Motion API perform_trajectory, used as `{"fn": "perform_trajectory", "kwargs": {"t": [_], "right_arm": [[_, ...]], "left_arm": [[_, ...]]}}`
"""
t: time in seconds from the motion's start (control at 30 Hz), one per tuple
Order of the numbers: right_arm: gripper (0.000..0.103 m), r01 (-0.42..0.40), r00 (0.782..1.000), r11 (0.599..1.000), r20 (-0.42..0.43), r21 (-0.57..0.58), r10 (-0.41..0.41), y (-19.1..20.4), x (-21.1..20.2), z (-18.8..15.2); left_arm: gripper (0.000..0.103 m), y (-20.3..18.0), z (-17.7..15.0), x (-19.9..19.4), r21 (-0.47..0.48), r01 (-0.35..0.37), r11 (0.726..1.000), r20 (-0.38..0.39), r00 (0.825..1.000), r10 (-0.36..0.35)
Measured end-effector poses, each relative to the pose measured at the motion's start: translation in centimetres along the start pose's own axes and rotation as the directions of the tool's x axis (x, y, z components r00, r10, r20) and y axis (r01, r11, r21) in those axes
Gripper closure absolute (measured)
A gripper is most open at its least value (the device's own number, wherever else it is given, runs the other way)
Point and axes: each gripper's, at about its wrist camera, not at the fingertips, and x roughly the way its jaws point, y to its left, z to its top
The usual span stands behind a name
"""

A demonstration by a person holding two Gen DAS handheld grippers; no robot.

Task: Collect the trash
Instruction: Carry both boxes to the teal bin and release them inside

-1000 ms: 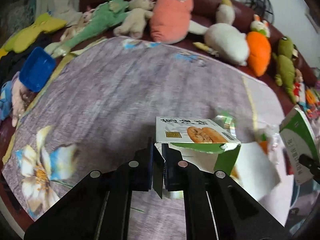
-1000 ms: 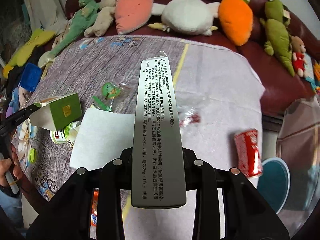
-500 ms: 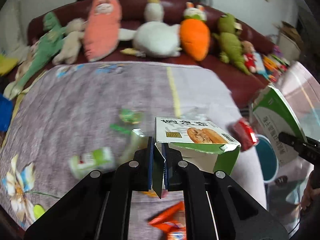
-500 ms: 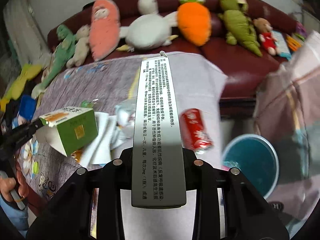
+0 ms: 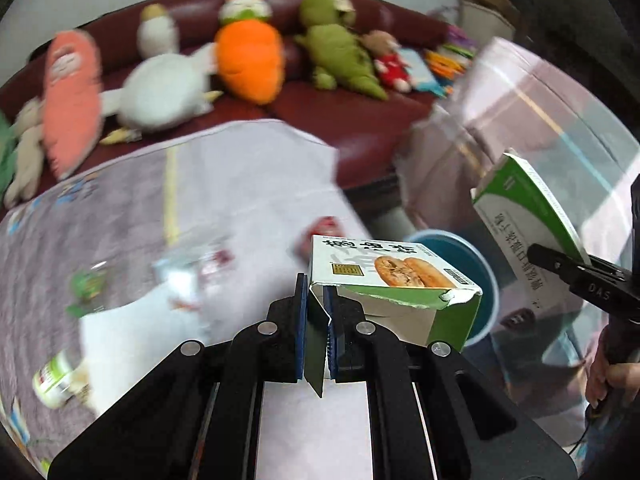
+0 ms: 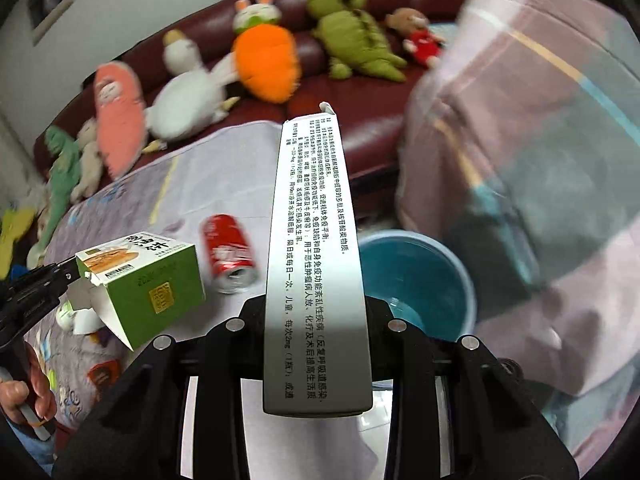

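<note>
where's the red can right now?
The red can lies on its side on the purple cloth, in the right wrist view between the green snack box and the long white box, left of the blue bin.

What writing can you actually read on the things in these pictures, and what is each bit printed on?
"葱油饼": large characters on top of the green biscuit box.
"OAS": on the right gripper arm.
"每次2mg", "隔日或每日一次": within the fine print on the long white box.
White script on the red can: too blurred to read.
Label on the small bottle: too blurred to read.
</note>
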Motion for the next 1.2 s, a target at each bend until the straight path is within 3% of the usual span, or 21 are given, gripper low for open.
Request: {"fn": "perform_trajectory", "kwargs": {"t": [0.2,0.37,0.67,0.73,0.77,0.8,0.87,1.2], "right_arm": [[0.073,0.052,0.998,0.994,-0.047,0.093,-0.048,-5.8,1.4,-1.2],[0.073,0.071,0.995,0.991,-0.08,0.116,-0.062,-8.2,2.7,-1.4],[0.073,0.072,0.992,0.986,-0.111,0.147,-0.056,-10.4,4.8,-0.4],[0.073,0.069,0.992,0.986,-0.112,0.149,-0.053,-10.5,5.0,-0.2],[0.073,0.068,0.992,0.987,-0.114,0.148,-0.051,-10.6,5.2,-0.2],[0.073,0.067,0.992,0.987,-0.116,0.147,-0.05,-10.6,5.2,-0.2],[0.073,0.064,0.991,0.988,-0.125,0.141,-0.046,-10.5,5.6,-0.1],[0.072,0.057,0.987,0.99,-0.157,0.131,-0.036,-10.4,6.9,-0.2]], "left_arm": [[0.094,-6.6,0.6,5.6,0.093,0.09,0.992,-0.093,0.992,-0.082],[0.094,-10.7,0.9,10.3,0.153,0.136,0.979,-0.167,0.98,-0.111],[0.093,-14.7,0.4,15.8,0.237,0.177,0.955,-0.252,0.961,-0.116],[0.086,-15.3,0.3,16.5,0.252,0.189,0.949,-0.263,0.957,-0.121],[0.07,-15.6,0.3,16.7,0.258,0.19,0.947,-0.264,0.957,-0.12],[0.041,-15.8,0.2,16.8,0.269,0.185,0.945,-0.261,0.959,-0.113],[0.019,-15.9,0.0,16.5,0.284,0.178,0.942,-0.226,0.967,-0.114],[0.014,-13.7,0.2,15.6,0.225,0.186,0.957,-0.231,0.964,-0.133]]}}
